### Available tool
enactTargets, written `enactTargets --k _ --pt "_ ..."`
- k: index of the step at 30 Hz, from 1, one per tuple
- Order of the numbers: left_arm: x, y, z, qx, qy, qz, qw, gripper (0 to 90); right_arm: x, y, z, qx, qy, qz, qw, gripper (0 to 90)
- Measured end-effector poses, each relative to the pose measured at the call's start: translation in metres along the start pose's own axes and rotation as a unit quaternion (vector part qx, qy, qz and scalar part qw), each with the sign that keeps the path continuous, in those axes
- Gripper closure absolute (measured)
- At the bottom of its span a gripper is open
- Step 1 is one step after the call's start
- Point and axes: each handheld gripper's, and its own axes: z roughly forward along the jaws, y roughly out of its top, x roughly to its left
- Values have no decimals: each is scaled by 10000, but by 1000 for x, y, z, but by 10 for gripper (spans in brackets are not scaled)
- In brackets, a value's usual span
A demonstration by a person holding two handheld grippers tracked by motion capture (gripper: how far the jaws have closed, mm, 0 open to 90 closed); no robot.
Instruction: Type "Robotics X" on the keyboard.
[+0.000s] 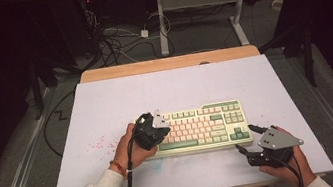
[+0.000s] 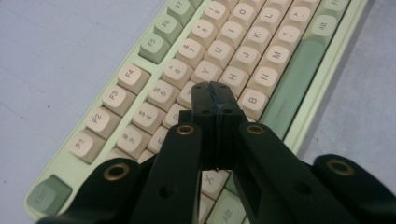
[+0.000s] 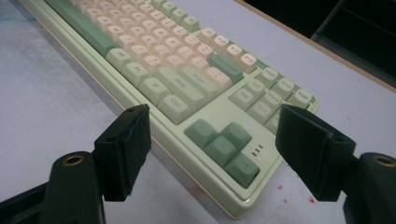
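The keyboard (image 1: 195, 128) lies flat on the white table top (image 1: 105, 103), toward the person's side and slightly right of centre, its long edge parallel to the near edge so that both hands can reach it. The left gripper (image 1: 159, 123) sits over the keyboard's left half; in the left gripper view its jaws are pressed together with nothing between them, forming one narrow tip (image 2: 214, 93) above the letter rows, near the G and H keys. A closed tip of that kind suits pressing a single key, and that appears to be its purpose; whether it touches a keycap at this instant cannot be told. The right gripper (image 1: 243, 138) rests low on the table just off the keyboard's near right corner, held in the right hand (image 1: 287, 165). Its jaws stand wide apart and hold nothing; in the right gripper view the arrow keys (image 3: 224, 144) lie between and beyond them, untouched. It seems parked in waiting.
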Motion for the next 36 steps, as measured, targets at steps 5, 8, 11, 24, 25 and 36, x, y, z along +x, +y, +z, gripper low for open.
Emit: enactTargets --k 5,8,11,24,25,36 --pt "5 7 11 82 -30 -18 10000 875 1 0 1 20 31 -28 10000 268" --pt "7 10 16 150 -32 -30 9999 875 1 -1 1 35 42 -29 10000 268" --pt "9 12 20 172 -46 -29 9998 875 1 -1 2 43 55 -33 10000 268" --pt "8 16 33 375 -39 13 9993 875 3 -2 4 121 95 -91 9998 272" --pt "8 17 33 387 -11 36 9992 875 2 -2 4 109 80 -81 9999 272" --pt "8 16 12 -81 185 9 9998 867 2 -2 2 95 58 -84 9999 272"
